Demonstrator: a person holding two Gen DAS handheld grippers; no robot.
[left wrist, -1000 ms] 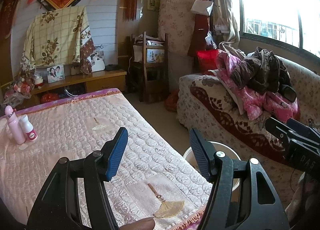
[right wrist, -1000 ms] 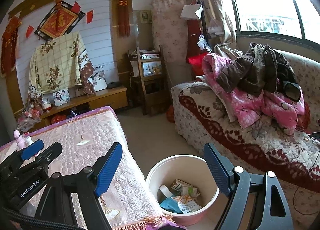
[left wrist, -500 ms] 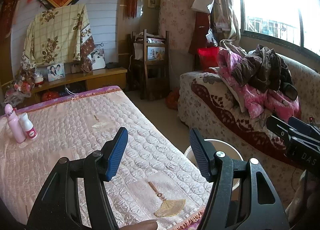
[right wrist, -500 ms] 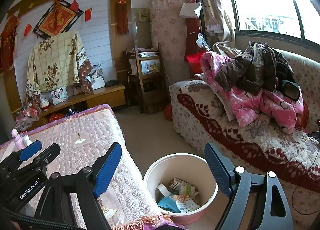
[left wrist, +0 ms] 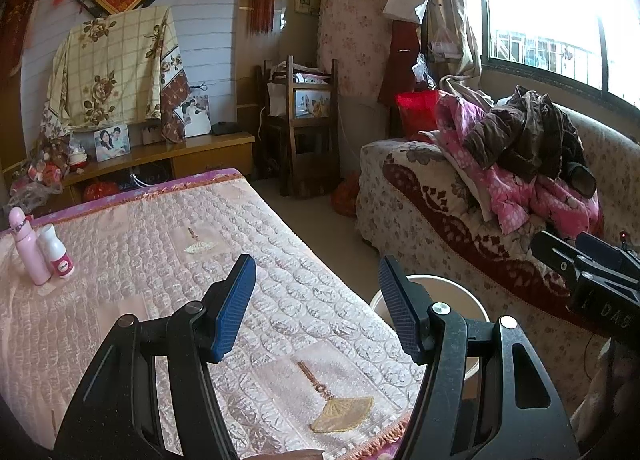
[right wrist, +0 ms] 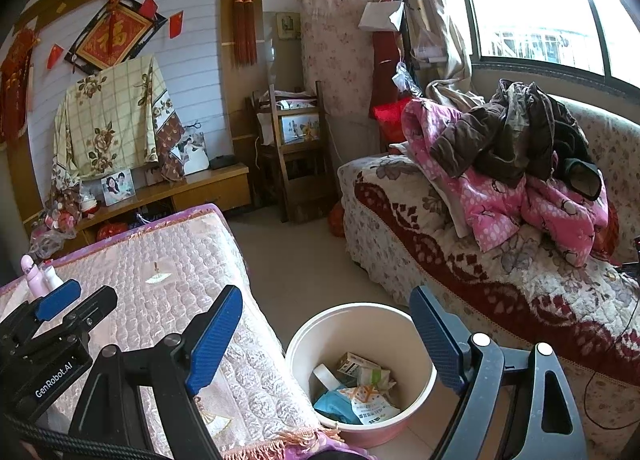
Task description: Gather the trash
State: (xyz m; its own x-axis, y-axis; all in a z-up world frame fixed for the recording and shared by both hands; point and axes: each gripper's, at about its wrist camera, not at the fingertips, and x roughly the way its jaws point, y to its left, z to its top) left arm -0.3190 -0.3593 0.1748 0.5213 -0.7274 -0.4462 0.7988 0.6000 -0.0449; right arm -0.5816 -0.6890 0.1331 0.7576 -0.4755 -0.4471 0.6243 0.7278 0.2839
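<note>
A white bucket (right wrist: pixel 304 344) stands on the floor between the table and the sofa. It holds trash (right wrist: pixel 360 388): a small carton, wrappers and a blue bag. My right gripper (right wrist: pixel 326 324) is open and empty, held above the bucket. My left gripper (left wrist: pixel 316 292) is open and empty above the near part of the pink quilted table (left wrist: pixel 120 260). The bucket's rim (left wrist: pixel 460 288) shows partly behind the left gripper's right finger. Each gripper shows at the edge of the other's view.
A pink bottle (left wrist: pixel 26 248) and a small white bottle (left wrist: pixel 58 252) stand at the table's left edge. A patterned sofa (right wrist: pixel 460 260) with a pile of clothes (right wrist: pixel 520 164) is on the right. A low cabinet (left wrist: pixel 168 160) and a wooden chair (left wrist: pixel 304 124) stand at the back.
Both grippers have risen and drawn back slightly, so the views have shifted a little. Both stay open and empty.
</note>
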